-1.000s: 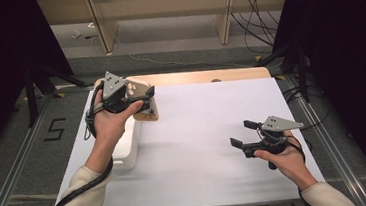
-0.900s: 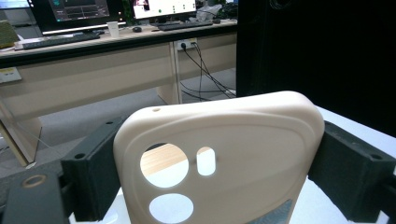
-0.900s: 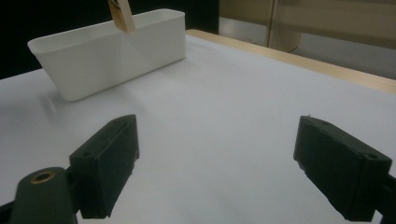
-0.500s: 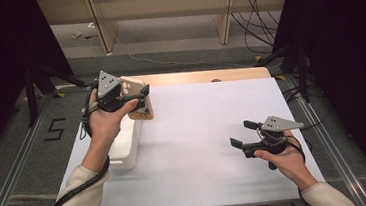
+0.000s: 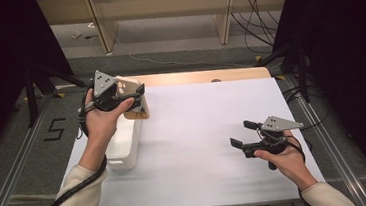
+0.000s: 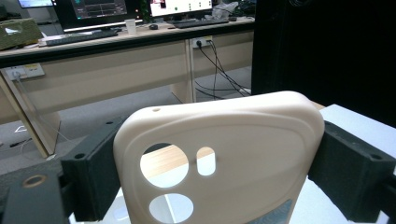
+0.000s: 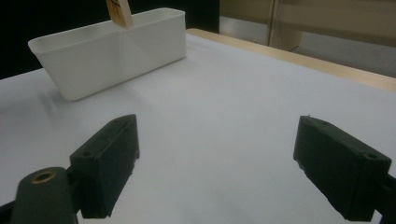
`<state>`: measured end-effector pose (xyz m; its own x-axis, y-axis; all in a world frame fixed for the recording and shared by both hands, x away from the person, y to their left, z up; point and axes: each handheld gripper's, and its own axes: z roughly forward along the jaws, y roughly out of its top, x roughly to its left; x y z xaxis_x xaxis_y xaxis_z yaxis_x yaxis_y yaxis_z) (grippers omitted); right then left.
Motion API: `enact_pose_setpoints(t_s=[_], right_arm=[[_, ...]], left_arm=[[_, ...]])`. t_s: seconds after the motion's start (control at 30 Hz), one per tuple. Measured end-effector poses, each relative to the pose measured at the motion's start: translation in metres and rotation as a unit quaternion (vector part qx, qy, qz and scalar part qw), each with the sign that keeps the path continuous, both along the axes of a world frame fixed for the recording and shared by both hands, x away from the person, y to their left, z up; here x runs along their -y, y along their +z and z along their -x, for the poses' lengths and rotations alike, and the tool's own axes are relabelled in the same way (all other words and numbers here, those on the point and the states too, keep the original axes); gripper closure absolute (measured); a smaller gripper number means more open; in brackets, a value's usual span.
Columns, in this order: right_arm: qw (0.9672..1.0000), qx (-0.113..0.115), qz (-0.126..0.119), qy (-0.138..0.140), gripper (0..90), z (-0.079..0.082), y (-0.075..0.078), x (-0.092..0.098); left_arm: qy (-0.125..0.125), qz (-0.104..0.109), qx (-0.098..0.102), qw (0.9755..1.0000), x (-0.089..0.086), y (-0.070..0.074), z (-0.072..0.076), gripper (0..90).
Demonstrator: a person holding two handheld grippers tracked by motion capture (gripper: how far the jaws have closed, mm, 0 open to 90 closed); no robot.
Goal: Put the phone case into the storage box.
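Observation:
A cream phone case (image 6: 243, 154) with camera cut-outs stands upright between the two black fingers (image 6: 93, 172) of my left gripper, which is shut on it. From above, the left gripper (image 5: 135, 98) holds the case (image 5: 137, 107) in the air over the far end of a white rectangular bin (image 5: 123, 144). My right gripper (image 5: 238, 134) rests low over the white table sheet at the right, open and holding nothing. In the right gripper view the gripper's (image 7: 219, 163) jaws stand wide apart, with the bin (image 7: 112, 51) ahead and the case's lower edge (image 7: 119, 13) hanging above it.
A white sheet (image 5: 198, 126) covers the table, with a wooden strip (image 5: 204, 76) along the far edge. Dark curtains stand on both sides. Beyond the table are desks, cables on the floor and monitors (image 6: 98, 9).
My left hand has drifted slightly left with the case and turned a little above the bin. The right gripper has stayed where it was.

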<state>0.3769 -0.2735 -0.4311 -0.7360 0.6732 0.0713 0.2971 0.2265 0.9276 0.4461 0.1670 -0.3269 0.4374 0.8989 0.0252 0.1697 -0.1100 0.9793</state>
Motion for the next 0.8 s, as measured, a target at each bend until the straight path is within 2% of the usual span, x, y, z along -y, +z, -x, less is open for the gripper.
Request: enact_pose_setpoints(t_s=[0.8], right_arm=[[1.0000,-0.001,0.000,0.000,15.2,0.000,0.000,0.000]], left_arm=[[0.020,-0.003,0.000,0.9998,-0.014,0.001,-0.003,11.5]])
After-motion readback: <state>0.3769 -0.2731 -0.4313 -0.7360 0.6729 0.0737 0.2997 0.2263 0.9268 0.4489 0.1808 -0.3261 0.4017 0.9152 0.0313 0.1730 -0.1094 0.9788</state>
